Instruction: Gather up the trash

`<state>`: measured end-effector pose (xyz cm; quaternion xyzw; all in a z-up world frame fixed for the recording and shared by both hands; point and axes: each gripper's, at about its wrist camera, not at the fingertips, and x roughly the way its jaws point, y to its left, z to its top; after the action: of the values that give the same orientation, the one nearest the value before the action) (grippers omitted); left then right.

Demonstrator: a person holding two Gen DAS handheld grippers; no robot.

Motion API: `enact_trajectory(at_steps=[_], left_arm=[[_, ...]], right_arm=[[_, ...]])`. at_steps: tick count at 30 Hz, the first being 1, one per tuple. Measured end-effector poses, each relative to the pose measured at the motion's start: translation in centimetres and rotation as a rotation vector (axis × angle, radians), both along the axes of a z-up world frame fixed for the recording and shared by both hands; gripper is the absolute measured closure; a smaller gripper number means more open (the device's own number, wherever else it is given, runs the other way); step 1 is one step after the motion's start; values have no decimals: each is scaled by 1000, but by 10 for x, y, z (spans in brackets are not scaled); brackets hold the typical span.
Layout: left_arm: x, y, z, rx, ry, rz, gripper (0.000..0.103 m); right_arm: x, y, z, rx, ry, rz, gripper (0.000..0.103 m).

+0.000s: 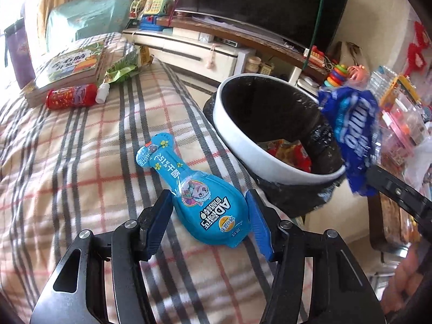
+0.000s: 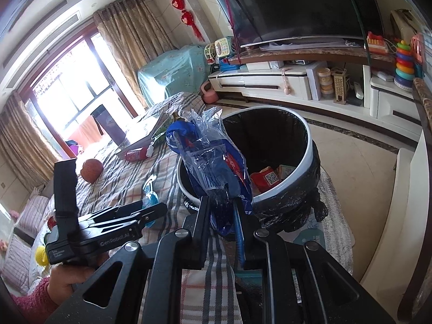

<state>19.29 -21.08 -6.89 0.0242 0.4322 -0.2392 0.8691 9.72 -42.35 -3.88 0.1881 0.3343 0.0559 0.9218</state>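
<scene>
Two pieces of trash matter here, beside one round white bin lined with a black plastic bag, which stands against the edge of the worktop covered in a beige plaid cloth with grey and red stripes. Red and yellow wrappers already lie in the bin's bottom.

On the cloth, a bright blue bowling-pin-shaped drink pouch with a cartoon dog print lies flat, its long axis running diagonally: narrow neck pointing away toward the books, wide base toward the camera. That wide base sits between the two blue pads of the left tongs. Their jaws stand partly apart, each pad at or just beside a flank of the pouch; whether they press it I cannot tell.

Right tongs are clamped narrow on a crumpled dark blue and clear plastic wrapper, held upright at the bin's near rim.
</scene>
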Motion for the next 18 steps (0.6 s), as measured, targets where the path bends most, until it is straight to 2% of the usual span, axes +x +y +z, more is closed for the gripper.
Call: enact_trajectory(at_steps=[18], left_arm=[[-21,-25,40,-7,-80,-101,48]], right_arm=[[7,-5,5,-6,-3,1,87]])
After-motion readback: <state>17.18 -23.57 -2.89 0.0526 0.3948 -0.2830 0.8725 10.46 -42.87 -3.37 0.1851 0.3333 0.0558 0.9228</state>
